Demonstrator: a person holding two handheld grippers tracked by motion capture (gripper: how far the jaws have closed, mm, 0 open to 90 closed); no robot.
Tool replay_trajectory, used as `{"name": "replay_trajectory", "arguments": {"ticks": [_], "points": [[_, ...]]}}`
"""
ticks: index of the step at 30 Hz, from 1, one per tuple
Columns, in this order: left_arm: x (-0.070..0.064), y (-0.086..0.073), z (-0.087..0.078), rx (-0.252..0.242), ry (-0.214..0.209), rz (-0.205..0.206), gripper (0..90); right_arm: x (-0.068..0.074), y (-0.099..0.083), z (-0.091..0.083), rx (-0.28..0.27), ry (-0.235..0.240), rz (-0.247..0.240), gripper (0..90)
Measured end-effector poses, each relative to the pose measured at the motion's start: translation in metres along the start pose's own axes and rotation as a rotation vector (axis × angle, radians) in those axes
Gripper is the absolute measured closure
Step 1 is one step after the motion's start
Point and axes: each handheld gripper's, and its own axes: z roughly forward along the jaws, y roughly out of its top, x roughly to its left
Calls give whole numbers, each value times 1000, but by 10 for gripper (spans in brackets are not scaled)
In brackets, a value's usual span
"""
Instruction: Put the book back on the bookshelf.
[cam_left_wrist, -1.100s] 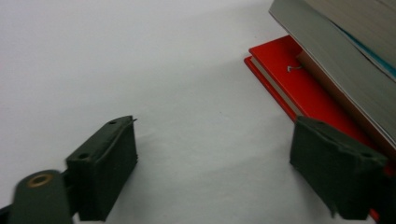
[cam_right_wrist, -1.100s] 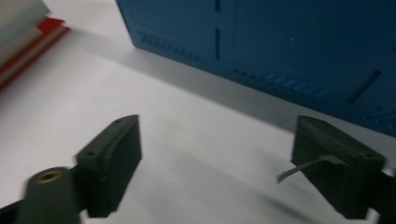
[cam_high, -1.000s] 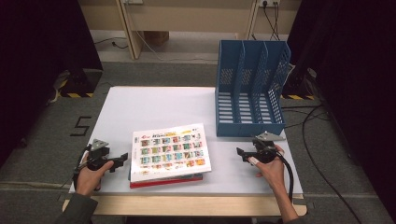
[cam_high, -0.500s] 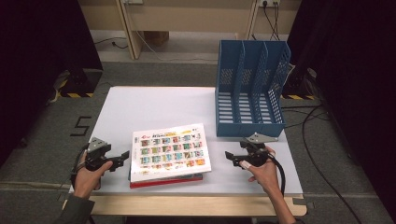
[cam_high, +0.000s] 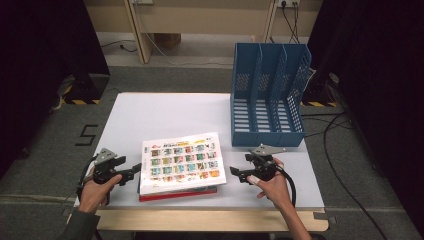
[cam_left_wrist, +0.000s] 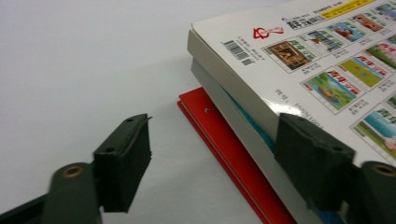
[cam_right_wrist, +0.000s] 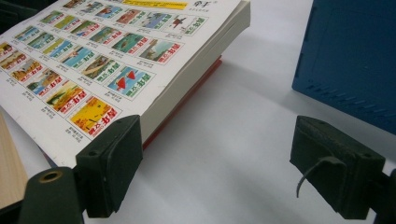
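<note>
Fingers of both grippers stand wide apart and hold nothing.

From the high view, the left gripper (cam_high: 134, 169) sits at the left edge of a stack of books on the white table (cam_high: 170, 112). The right gripper (cam_high: 236, 173) sits a little way off the stack's right edge. The big white picture book with rows of small coloured pictures (cam_high: 180, 162) lies on top, near the front of the table. A thin red book (cam_high: 175, 194) peeks out below it. The blue plastic file rack with three slots (cam_high: 267, 95) stands behind the right gripper. The grippers probably sit on both sides so they can lift a book together and carry it to the rack.

From the left gripper view, the left gripper (cam_left_wrist: 212, 161) has one black finger (cam_left_wrist: 123, 161) over bare table and the other at the stack's side. This view shows layers that the high view hides: the white picture book (cam_left_wrist: 299, 51), a grey book under it with something blue-green in between, and the red book (cam_left_wrist: 224, 140) at the bottom. It looks like three books, but I cannot be sure.

From the right gripper view, the right gripper (cam_right_wrist: 217, 170) has one finger (cam_right_wrist: 112, 163) close to the picture book's (cam_right_wrist: 107, 56) corner, and the other finger is over bare table. The blue rack's (cam_right_wrist: 350, 60) wall is near.
</note>
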Motion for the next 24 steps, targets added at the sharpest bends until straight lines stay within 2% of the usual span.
{"name": "replay_trajectory", "arguments": {"ticks": [3,6,8,12,15,18,22,24], "points": [[-5,1,-2,1,15,38,401,1,1,3,-1,22,13,177],[-9,2,-3,4,9,52,491,4,3,8,-4,61,39,176],[-10,2,-3,6,19,71,489,5,3,10,-2,64,32,174],[-11,1,-3,4,4,72,500,6,4,16,11,79,26,168],[-14,1,-2,13,-24,90,478,8,6,20,11,106,37,167],[-19,1,0,19,-34,118,394,9,8,26,23,119,29,160],[-18,1,2,23,-42,99,330,8,11,35,36,156,66,154],[-19,0,2,23,-41,99,333,6,12,39,37,178,77,151]]}}
